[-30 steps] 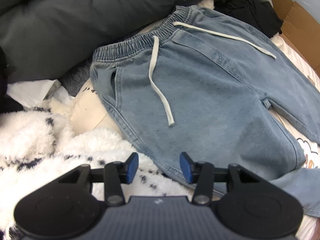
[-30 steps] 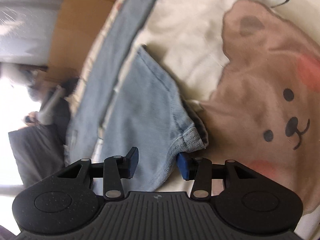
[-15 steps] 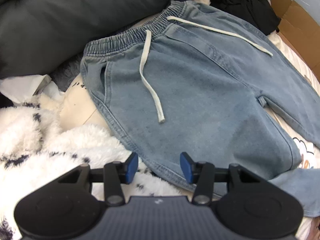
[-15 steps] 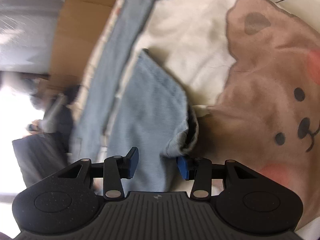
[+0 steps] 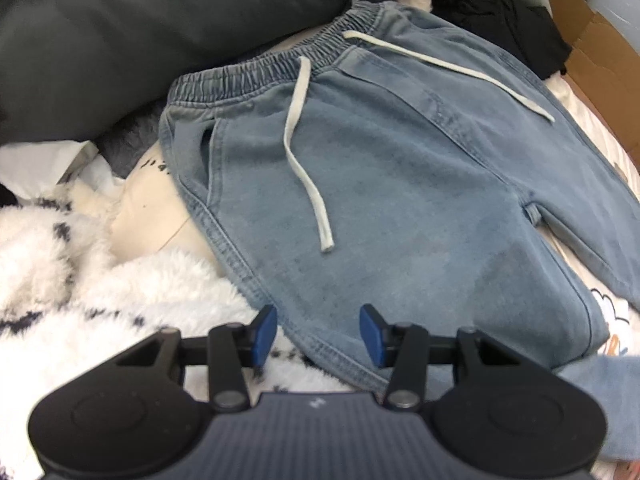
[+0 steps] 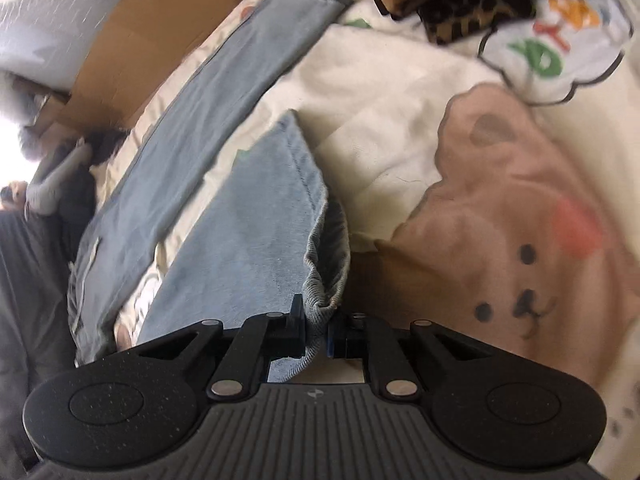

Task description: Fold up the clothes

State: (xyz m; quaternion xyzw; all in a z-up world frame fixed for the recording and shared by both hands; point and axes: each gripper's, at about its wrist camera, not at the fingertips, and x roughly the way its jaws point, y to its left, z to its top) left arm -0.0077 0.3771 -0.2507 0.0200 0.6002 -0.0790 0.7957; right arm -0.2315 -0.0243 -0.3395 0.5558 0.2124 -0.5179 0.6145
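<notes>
the jeans (image 5: pixel 400 184) lie spread front-up on a cream bedspread (image 6: pixel 380 92) printed with a brown bear (image 6: pixel 520 216), and everything else sits around them. their elastic waistband (image 5: pixel 280 64) runs along the far side against a dark grey duvet (image 5: pixel 120 32), and a white drawstring (image 5: pixel 304 160) trails down over the front, its other end stretched across toward the far hip. a fluffy white blanket with dark flecks (image 5: pixel 100 280) lies against the jeans' near side seam, a black garment (image 5: pixel 500 12) lies just past the waistband, and brown cardboard (image 5: pixel 592 52) stands beyond that. the left gripper (image 5: pixel 318 334) hangs over the near seam with its blue-padded fingers spread and nothing between them. in the right wrist view the right gripper (image 6: pixel 318 326) has its fingers pressed together on the hem of one leg (image 6: pixel 324 280), which is bunched and lifted off the bedspread just beside the bear; the other leg (image 6: pixel 208 104) lies flat, running away from the jeans' seat toward cardboard at the bed's edge.
</notes>
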